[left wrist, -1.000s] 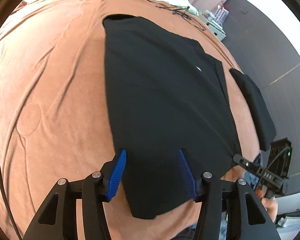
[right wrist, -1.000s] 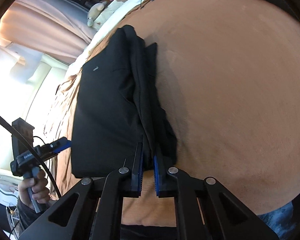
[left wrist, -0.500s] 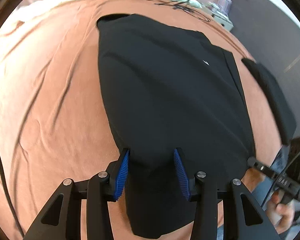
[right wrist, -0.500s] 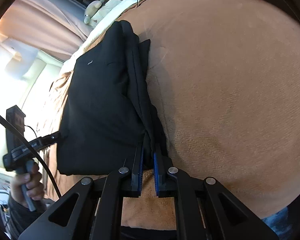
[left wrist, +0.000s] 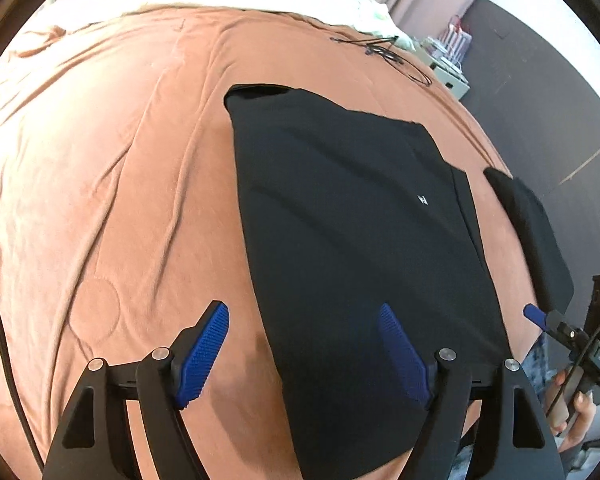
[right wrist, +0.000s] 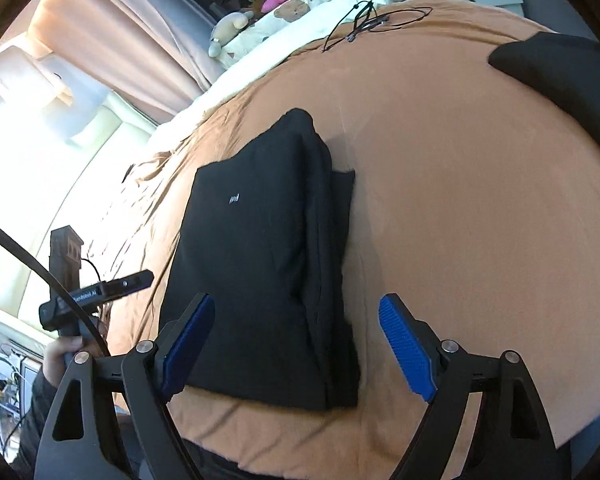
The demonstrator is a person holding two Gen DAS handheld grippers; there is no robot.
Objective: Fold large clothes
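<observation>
The black garment [left wrist: 352,248] lies folded into a long rectangle on the bed, on top of the brown blanket [left wrist: 112,184]. A small white logo [left wrist: 423,200] faces up on its top layer. In the right wrist view the garment [right wrist: 260,264] shows stacked layers along its right edge, with a lower layer sticking out slightly to the right near the far end. Its near edge lies close to the near edge of the bed.

The left tool [left wrist: 304,352] is spread wide and holds nothing. Its left blue finger [left wrist: 202,354] is over bare blanket, and its right blue finger [left wrist: 402,354] is over the near part of the garment. Whether either finger touches the fabric cannot be told.

The right tool [right wrist: 298,354] is also spread wide and holds nothing. Its fingers stand on either side of the near end of the garment: the left finger [right wrist: 188,346] at the garment's left side, the right finger [right wrist: 406,350] over bare blanket, apart from the fabric.

Each tool shows in the other's view, gripped by a hand: the right hand [left wrist: 572,408] at the right edge, the left hand [right wrist: 66,356] at the lower left.

A second dark folded item [left wrist: 532,232] lies near the right edge of the bed, apart from the garment. A thin black cable [right wrist: 364,20] lies coiled on the far part of the blanket. Beyond it are a cream quilt with bear prints [right wrist: 300,12] and soft toys [right wrist: 228,24]. Curtains [right wrist: 112,40] hang behind the bed.
</observation>
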